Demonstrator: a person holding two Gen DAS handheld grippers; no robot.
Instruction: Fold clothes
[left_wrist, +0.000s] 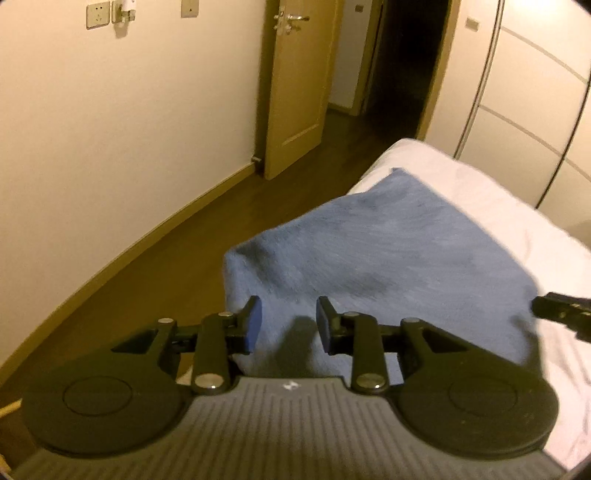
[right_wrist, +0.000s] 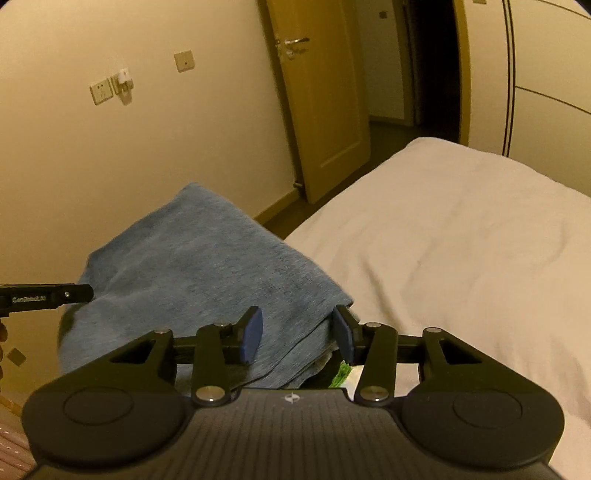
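The bed with its white sheet carries the blue cloth, which lies folded at the bed's near corner, close to the edge above the floor. Its long axis runs away from both cameras, toward the door.

The left hand-held gripper hovers over the near left end of the cloth, jaws narrow and holding nothing. The right hand-held gripper stands at the near right edge, jaws a little wider; the stacked layers show between them, but the pads do not press. Both are about equally near, so I judge each can take its own corner.
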